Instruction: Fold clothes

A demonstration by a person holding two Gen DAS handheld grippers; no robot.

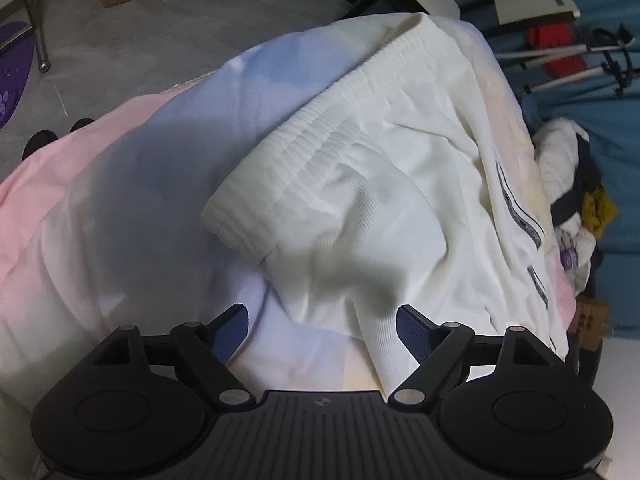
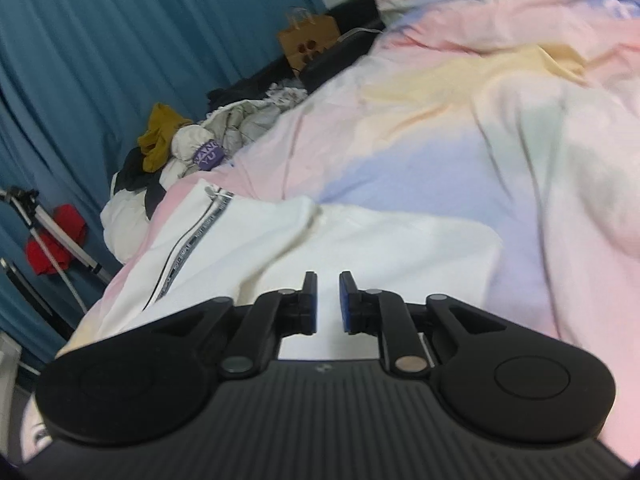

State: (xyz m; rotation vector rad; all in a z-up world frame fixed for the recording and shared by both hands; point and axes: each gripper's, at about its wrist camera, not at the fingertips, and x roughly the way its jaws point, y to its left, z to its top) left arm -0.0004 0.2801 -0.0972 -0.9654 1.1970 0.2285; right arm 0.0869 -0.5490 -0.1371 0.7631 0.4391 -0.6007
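1. Folding seems just begun: we see the white shorts (image 1: pixel 360 184) rumpled on the pastel bedsheet (image 1: pixel 120 184), waistband toward ten o'clock.
2. Our left gripper (image 1: pixel 320 320) hangs spread wide over a trailing leg at six o'clock, gripping nothing.
3. Our right gripper (image 2: pixel 328 300) hovers narrowly parted, gripping nothing, above the cloth.
4. Next, we judge, both should pinch edges and flatten.

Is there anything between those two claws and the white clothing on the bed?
Nothing visible. The left gripper is open right over the white garment, and the right gripper, jaws slightly apart, sits just above the same fabric on the pastel bedspread.
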